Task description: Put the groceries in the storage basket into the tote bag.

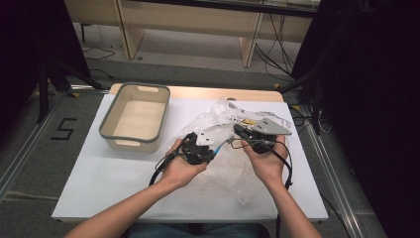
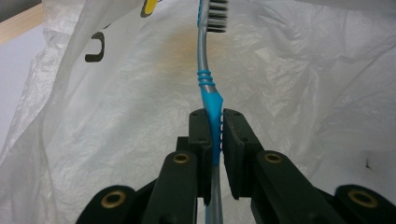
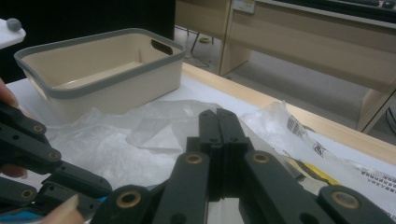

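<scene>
A toothbrush (image 2: pixel 208 93) with a blue and silver handle stands between the pads of my left gripper (image 2: pixel 214 121), which is shut on the blue part of the handle. Its dark bristles (image 2: pixel 215 16) point away over a crumpled clear plastic bag (image 2: pixel 116 116). In the high view my left gripper (image 1: pixel 214 148) holds the toothbrush (image 1: pixel 225 143) above the bag (image 1: pixel 233 168) at the table's middle. My right gripper (image 1: pixel 236 129) is just beyond the brush. Its jaws (image 3: pixel 217 116) are pressed together, and I see nothing between them.
A beige basket with a grey rim (image 1: pixel 148 145) stands empty at the back left of the white table (image 1: pixel 114 183). The same basket (image 3: pixel 93 88) lies beyond the bag (image 3: pixel 116 140) in the right gripper view. Printed packaging (image 3: pixel 303 130) sits under the bag.
</scene>
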`<state>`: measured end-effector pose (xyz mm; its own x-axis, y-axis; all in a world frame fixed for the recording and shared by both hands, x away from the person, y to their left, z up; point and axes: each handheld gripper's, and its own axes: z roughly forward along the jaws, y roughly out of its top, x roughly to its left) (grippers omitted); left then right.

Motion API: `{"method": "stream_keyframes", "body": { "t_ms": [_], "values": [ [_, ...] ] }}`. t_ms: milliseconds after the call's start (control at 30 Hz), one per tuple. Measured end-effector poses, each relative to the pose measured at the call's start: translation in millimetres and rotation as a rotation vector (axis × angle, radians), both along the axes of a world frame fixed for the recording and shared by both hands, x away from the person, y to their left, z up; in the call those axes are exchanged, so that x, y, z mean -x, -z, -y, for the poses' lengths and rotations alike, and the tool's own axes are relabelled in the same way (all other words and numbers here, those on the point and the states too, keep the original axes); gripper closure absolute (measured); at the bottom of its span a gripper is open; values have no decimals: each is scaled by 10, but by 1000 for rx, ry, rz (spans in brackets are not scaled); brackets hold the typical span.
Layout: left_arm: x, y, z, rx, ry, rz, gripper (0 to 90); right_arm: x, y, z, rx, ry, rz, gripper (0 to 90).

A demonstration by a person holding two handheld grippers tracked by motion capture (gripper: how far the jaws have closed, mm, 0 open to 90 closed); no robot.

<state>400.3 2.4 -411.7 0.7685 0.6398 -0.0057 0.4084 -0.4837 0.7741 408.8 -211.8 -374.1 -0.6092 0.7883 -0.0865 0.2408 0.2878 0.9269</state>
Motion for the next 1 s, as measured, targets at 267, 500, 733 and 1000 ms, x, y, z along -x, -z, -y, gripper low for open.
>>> {"method": "stream_keyframes", "body": {
  "t_ms": [267, 500, 733, 1000],
  "values": [
    [-63, 26, 78, -16, -11, 3, 818, 2, 2, -7, 2, -4, 2, 900],
    [-118, 53, 142, -27, -23, 11, 818, 5, 2, -8, 1, -5, 0, 900],
    [-165, 53, 188, -31, -27, 17, 818, 6, 1, -6, 0, -4, -1, 900],
    [-212, 96, 267, -55, -32, 39, 818, 7, 4, -14, 0, -6, -4, 900]
  ]
}}
